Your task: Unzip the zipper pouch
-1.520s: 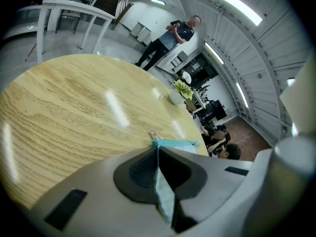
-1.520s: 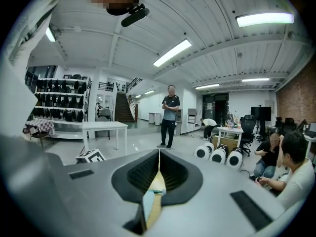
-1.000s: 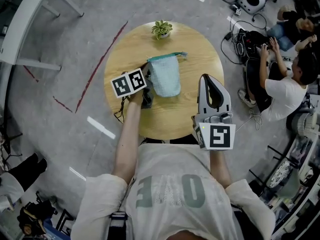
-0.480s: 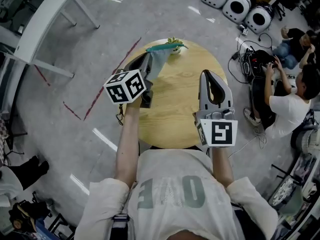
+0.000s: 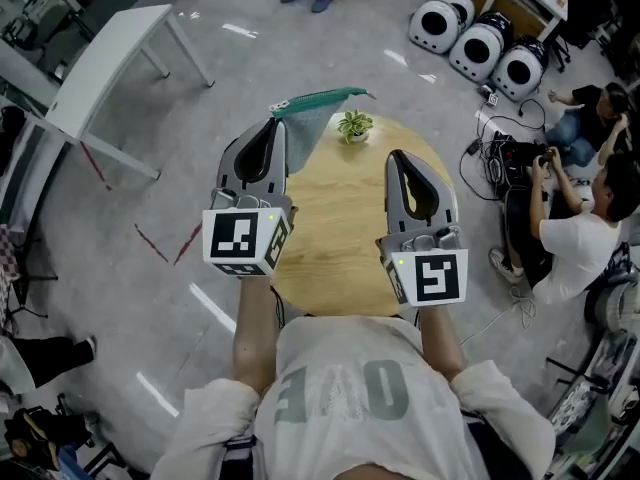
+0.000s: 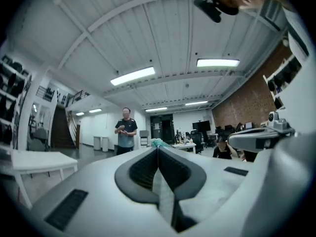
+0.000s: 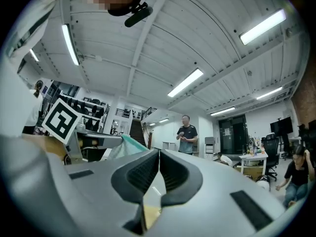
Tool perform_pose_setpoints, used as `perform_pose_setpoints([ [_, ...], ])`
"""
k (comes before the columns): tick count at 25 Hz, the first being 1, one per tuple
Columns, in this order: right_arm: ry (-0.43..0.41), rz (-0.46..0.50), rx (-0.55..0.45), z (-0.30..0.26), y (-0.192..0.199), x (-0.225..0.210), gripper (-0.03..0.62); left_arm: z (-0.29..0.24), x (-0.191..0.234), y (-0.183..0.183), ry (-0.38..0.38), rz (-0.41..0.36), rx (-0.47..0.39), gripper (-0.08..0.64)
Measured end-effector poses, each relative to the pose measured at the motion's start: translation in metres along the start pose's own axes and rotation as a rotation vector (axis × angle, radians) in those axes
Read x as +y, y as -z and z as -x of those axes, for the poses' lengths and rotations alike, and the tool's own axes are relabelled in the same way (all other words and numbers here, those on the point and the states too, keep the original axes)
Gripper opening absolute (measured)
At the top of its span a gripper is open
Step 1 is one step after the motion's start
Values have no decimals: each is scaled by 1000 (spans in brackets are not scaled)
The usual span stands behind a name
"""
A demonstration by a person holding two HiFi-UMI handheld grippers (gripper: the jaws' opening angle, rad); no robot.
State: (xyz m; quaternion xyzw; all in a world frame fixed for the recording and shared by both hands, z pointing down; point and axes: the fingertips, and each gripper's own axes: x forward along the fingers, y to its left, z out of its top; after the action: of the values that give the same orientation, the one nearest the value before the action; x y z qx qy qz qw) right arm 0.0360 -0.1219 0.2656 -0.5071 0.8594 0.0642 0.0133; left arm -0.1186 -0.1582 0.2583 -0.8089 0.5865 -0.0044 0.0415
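Note:
The pale blue zipper pouch (image 5: 314,123) with its teal zipper band hangs in the air above the far edge of the round wooden table (image 5: 340,238). My left gripper (image 5: 277,125) is shut on the pouch's left end and points level; in the left gripper view (image 6: 158,149) pale fabric runs between the closed jaws, and a bit of teal pouch (image 6: 159,143) pokes out past the tips. My right gripper (image 5: 396,158) is shut with nothing in it, to the right of the pouch and apart from it. The right gripper view (image 7: 159,152) shows the pouch (image 7: 124,150) off to its left.
A small potted plant (image 5: 353,125) stands at the table's far edge. A white table (image 5: 100,63) is far left. Seated people (image 5: 590,198) and cables are at the right, round white devices (image 5: 480,38) at the back. A person (image 6: 126,132) stands ahead.
My left gripper has risen off the table with the pouch, rolled, and now points level. My right gripper has risen a little. The pouch no longer rests on the table.

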Motion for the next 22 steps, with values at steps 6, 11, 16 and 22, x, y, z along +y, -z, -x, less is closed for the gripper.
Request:
perform_pose_setpoints([
  [6,-55,-18,5,4,-5,18,31,36,-15,-33,-76,-186,-122,29],
  [11,-78,-37,28,10,1,25,31,55,-31,-23,-67,-340,-63,30],
  [16,-84,-44,44,14,8,31,31,62,-37,-13,-46,-354,-38,29],
  [22,-194,-82,-22,6,-21,41,33,62,-49,-11,-16,-383,-37,30],
])
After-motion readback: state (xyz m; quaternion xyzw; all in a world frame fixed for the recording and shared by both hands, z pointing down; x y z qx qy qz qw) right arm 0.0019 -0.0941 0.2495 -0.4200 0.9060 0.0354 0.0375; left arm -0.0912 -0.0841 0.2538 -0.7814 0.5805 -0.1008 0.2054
